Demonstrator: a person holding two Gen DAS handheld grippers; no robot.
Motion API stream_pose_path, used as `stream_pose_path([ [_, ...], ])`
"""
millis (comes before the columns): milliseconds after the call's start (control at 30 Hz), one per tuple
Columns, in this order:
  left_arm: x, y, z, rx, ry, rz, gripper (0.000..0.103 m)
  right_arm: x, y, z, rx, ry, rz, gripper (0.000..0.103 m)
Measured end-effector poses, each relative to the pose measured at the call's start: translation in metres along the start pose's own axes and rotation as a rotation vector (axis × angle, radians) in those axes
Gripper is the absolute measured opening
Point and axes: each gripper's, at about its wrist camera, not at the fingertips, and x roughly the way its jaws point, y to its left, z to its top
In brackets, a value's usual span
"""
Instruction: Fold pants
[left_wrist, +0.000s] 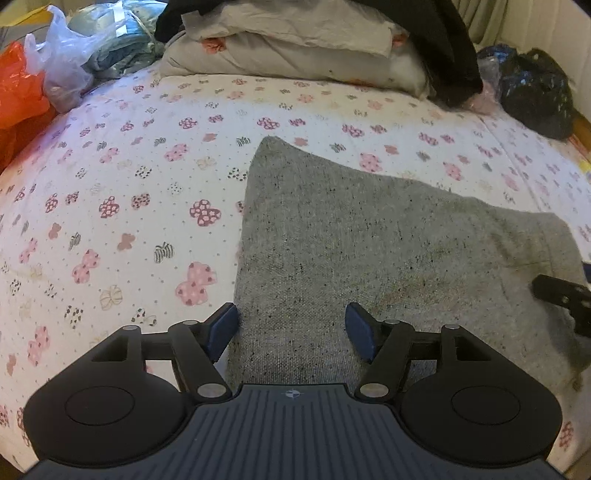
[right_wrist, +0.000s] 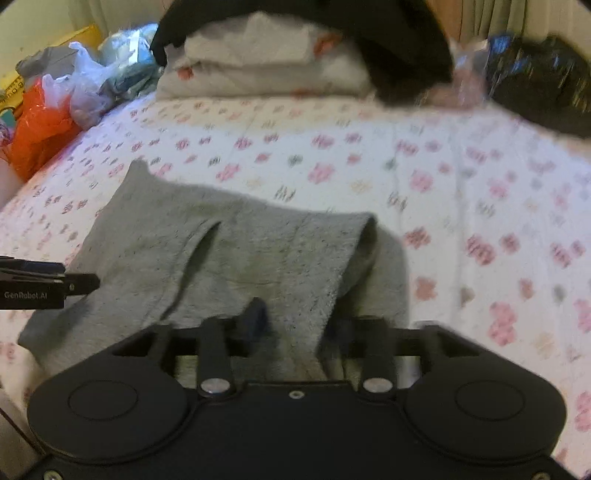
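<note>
On the bedsheet, the grey pants lie partly folded, more folds likely left; left gripper spread over them, right gripper pinching their edge.

one grey pants, two tools, one orange bag.

A: What sort of place?
B: Home bedroom. Bed sheet w/ pink bow print, folded bedding at 12 o'clock.
A: Other signs?
B: Plastic bags at 10, black bag at 2.
</note>
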Motion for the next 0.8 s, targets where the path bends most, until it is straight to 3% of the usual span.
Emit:
stream_pose_path([
  [67, -0.005, 0.001, 0.001, 0.003, -0.01, 0.001, 0.063, -0.009, 0.0, -0.002, -0.015, -0.051, -0.043, 0.094],
  [267, -0.024, -0.003, -0.001, 0.004, -0.084, -0.018, 0.063, -0.036, 0.006, 0.001, -0.023, -0.198, -0.066, 0.096],
  [500, -0.047, -0.013, -0.005, 0.021, -0.164, 0.005, 0.067, -0.047, 0.023, 0.005, -0.037, -0.252, -0.04, 0.096],
  [667, -0.05, -0.012, -0.004, 0.001, -0.131, 0.007, 0.071, -0.054, 0.031, 0.007, -0.014, -0.256, -0.034, 0.094],
  [800, -0.046, -0.009, 0.0, -0.029, -0.067, 0.069, 0.071, -0.055, 0.037, 0.008, 0.024, -0.233, -0.089, 0.095],
])
